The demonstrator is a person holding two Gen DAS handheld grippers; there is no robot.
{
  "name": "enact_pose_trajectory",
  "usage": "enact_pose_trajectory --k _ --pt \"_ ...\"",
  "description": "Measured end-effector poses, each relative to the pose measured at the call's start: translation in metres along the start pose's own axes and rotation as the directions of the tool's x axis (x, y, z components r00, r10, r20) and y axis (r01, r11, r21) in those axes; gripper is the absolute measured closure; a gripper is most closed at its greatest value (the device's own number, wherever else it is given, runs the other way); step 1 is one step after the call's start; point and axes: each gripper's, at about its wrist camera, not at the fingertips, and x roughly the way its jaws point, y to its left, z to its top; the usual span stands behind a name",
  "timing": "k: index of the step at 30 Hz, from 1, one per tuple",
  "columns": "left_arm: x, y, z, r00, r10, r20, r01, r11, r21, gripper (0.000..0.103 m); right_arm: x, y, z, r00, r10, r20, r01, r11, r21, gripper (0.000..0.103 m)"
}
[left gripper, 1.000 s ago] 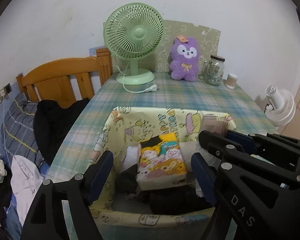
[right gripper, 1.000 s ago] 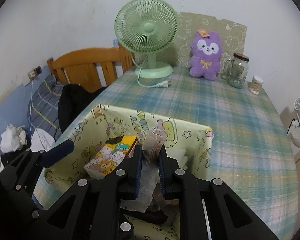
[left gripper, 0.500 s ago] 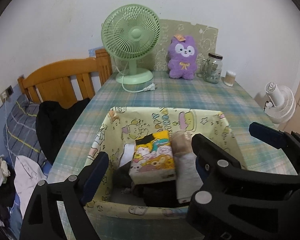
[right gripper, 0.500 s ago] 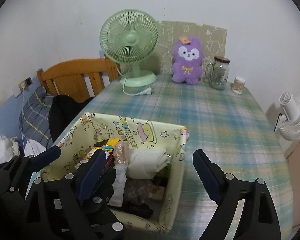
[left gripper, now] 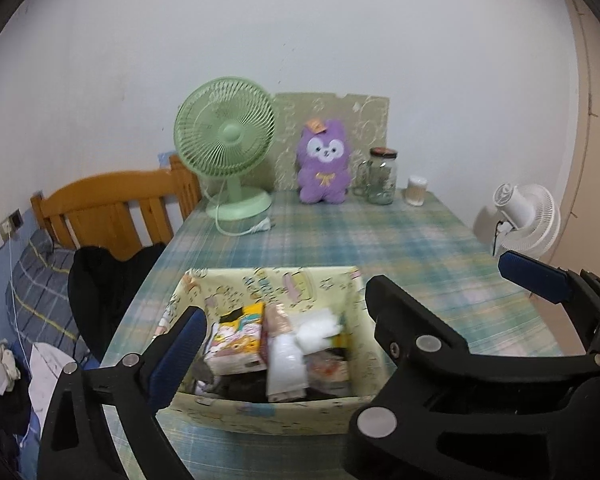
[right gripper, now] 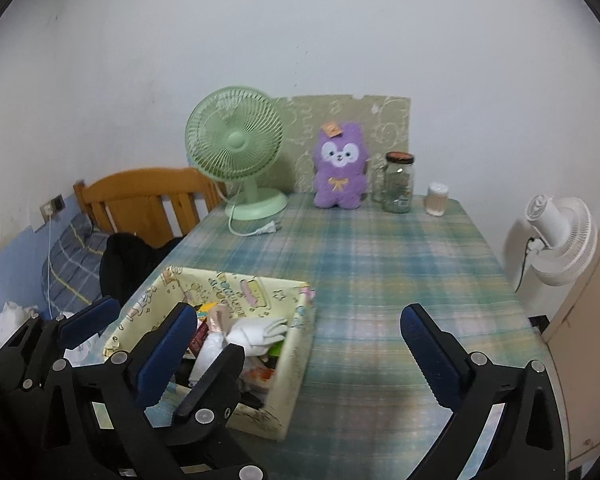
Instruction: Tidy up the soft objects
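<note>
Left fingers: the left gripper [left gripper: 284, 340] has its jaws spread wide and opening further. The blue pad of its left finger [left gripper: 178, 354] shows clearly; its right finger is largely hidden behind the black frame of the other gripper. Nothing is held or touched.
Right fingers: the right gripper [right gripper: 296, 320] has its jaws wide apart and opening. No object lies between the pads [right gripper: 428, 350] and nothing touches them. Its left finger reaches in front of the near side of the box, and its right finger is over bare tablecloth [right gripper: 380, 264].
Fabric box: the yellow cartoon-print box [left gripper: 274, 286] stands on the near left part of the table, beyond the finger tips of both grippers.
Soft items: all lie inside the box. A cartoon-print tissue pack [left gripper: 240, 342] is on the left, a beige roll [left gripper: 278, 318] is beside it, a white folded cloth [left gripper: 286, 366] is nearer, and a white bundle [left gripper: 318, 328] is to the right.
Far end of the table: a green fan [left gripper: 226, 138], a purple plush [left gripper: 324, 162] and a glass jar [left gripper: 382, 176] stand along the wall, well apart from the box.
Change from a second ago: the right gripper was then clamped on the beige roll above the box. The roll now rests in the box. Both grippers have pulled back and up, so the box looks smaller and farther away.
</note>
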Motion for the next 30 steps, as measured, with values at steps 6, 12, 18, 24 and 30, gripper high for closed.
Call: enact_pose_trajectory --k 6,12,18,24,30 --pt "-0.018 -0.024 0.005 1.000 -0.012 0.026 0.012 1.000 0.028 0.003 -0.030 -0.021 0.003 0.997 -0.041 0.059 0.041 0.999 0.008 0.000" --pt "-0.036 -0.049 0.014 0.998 -0.036 0.058 0.033 0.998 0.045 0.002 -0.059 -0.047 0.006 0.992 -0.077 0.102 0.073 0.996 0.043 0.000" --pt "-0.051 -0.061 0.021 0.996 -0.028 0.088 0.025 0.999 0.034 0.001 -0.089 -0.068 0.007 0.979 -0.128 0.156 0.121 0.991 0.053 0.000" --pt "-0.066 -0.063 0.023 0.991 0.010 0.131 -0.014 1.000 0.027 0.001 -0.112 -0.089 0.004 0.967 -0.175 0.186 0.159 0.982 0.099 0.000" --pt "-0.080 -0.064 0.020 0.988 0.010 0.152 -0.014 1.000 0.025 0.001 -0.131 -0.098 0.001 0.958 -0.192 0.213 0.172 0.979 0.109 0.000"
